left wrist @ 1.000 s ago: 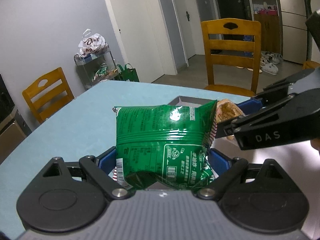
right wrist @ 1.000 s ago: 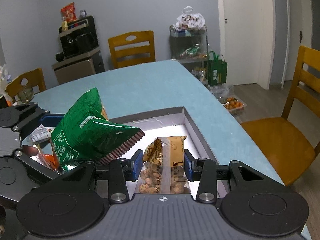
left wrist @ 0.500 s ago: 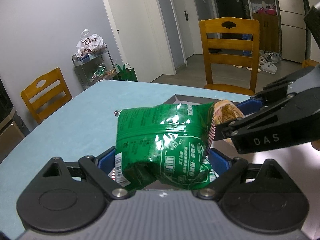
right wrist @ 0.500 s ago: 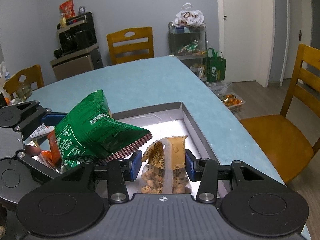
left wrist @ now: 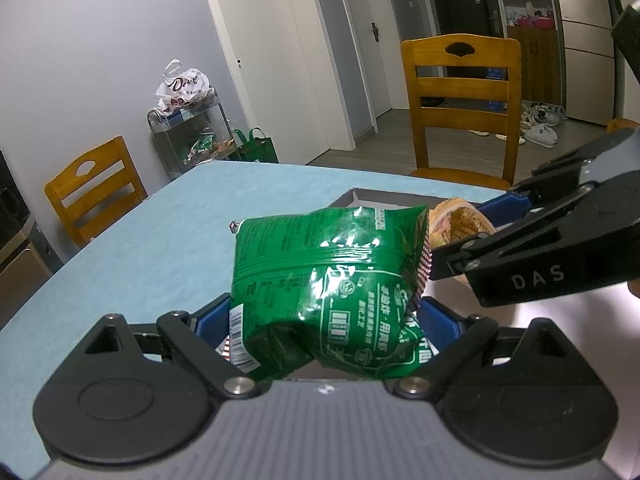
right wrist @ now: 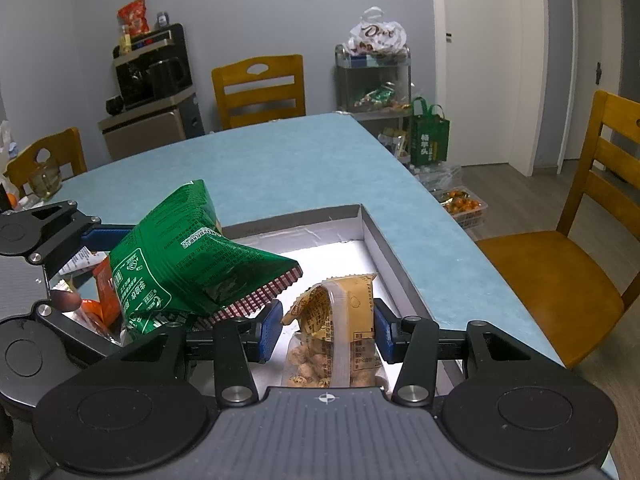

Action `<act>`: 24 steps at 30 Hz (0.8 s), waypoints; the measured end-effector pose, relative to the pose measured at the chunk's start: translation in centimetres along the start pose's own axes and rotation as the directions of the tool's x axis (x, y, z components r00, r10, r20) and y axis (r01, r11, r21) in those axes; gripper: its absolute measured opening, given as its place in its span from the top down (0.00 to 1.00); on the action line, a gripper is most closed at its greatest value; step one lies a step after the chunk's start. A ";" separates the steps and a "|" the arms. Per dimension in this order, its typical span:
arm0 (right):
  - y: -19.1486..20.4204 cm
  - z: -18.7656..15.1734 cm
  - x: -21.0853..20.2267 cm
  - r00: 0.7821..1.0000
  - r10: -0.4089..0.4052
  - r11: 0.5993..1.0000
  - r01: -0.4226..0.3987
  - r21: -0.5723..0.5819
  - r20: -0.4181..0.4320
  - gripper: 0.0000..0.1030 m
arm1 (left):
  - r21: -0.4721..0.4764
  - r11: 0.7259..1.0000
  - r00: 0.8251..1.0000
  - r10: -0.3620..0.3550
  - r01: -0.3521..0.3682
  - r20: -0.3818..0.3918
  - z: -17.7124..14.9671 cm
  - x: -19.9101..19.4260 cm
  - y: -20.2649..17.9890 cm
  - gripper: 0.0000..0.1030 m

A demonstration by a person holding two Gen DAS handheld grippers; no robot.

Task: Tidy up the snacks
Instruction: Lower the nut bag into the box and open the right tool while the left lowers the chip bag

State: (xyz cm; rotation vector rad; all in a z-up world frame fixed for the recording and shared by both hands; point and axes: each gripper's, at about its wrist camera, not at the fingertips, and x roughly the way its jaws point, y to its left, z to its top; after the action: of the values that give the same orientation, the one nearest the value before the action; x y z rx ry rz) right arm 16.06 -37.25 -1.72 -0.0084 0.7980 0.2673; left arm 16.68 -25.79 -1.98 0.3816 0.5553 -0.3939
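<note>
Left gripper [left wrist: 326, 320]: jaws pinching the green bag [left wrist: 332, 280] at its lower end; blue pads pressed into both sides; bag crumpled between them

Green bag: rises from the left jaws, tilted toward the right gripper [right wrist: 326, 330]; its red-checked seam hangs over the box [right wrist: 384, 240], just above and left of the right jaws; its upper corner sits against the right gripper's dark finger [left wrist: 520, 264] in the left wrist view

Right gripper: jaws have just been opening, now parted; nut bag [right wrist: 336, 336] stands between them; a gap shows at the left pad [right wrist: 270, 330]; whether the right pad [right wrist: 382, 334] touches the wrapper, cannot tell

Nut bag: tan top, clear lower part showing round nuts; upright on the white floor of the box, between the right jaws

Box: shallow, dark-walled, white inside; lies under and ahead of both pairs of jaws on the table [right wrist: 280, 160]

Table: light blue; stretches beyond the jaws

Orange packets [right wrist: 102, 292]: left of the right jaws, below the green bag; partly hidden

Chair [left wrist: 460, 108]: wooden; beyond the box, past the table edge
</note>
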 end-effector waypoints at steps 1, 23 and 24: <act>0.0 0.0 0.0 1.000 -0.001 1.000 0.001 0.001 0.001 0.52 | -0.001 1.000 1.000 -0.001 0.001 0.001 0.0 0.0 0.0 0.07; -0.6 -0.3 -0.9 0.999 -0.027 0.999 0.026 0.029 0.045 0.51 | -0.004 1.000 1.000 -0.007 0.007 0.020 -0.2 -0.4 0.3 0.05; -0.6 -0.3 -0.9 0.999 -0.028 0.999 0.027 0.030 0.044 0.51 | -0.002 1.000 1.000 -0.007 0.007 0.021 -0.2 -0.4 0.3 0.05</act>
State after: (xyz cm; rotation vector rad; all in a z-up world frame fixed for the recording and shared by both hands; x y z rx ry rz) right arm 15.42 -38.04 -1.37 0.0140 0.7566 0.2288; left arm 16.38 -25.37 -1.82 0.3733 0.5363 -0.4041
